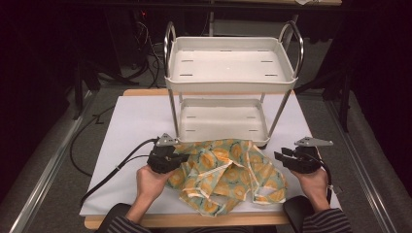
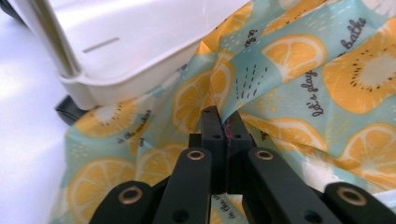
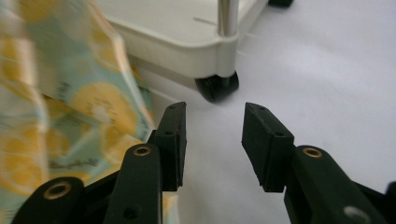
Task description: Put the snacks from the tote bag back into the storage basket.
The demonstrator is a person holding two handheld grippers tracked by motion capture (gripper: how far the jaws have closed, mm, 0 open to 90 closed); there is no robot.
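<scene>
A teal cloth printed with orange fruit slices lies crumpled on the white table cover, in front of the cart. My left gripper is at the cloth's left edge. In the left gripper view its jaws stand shut, pinching a raised fold of the cloth. My right gripper hovers just right of the cloth. Its jaws are open with only bare table cover between them, and the cloth hangs blurred to the left of the left jaw.
A white two-tier cart with chrome posts stands behind the cloth on the white table cover. Its lower tray overlaps the cloth's far edge. A black caster sits just beyond my right jaws. Cables trail off to the left.
</scene>
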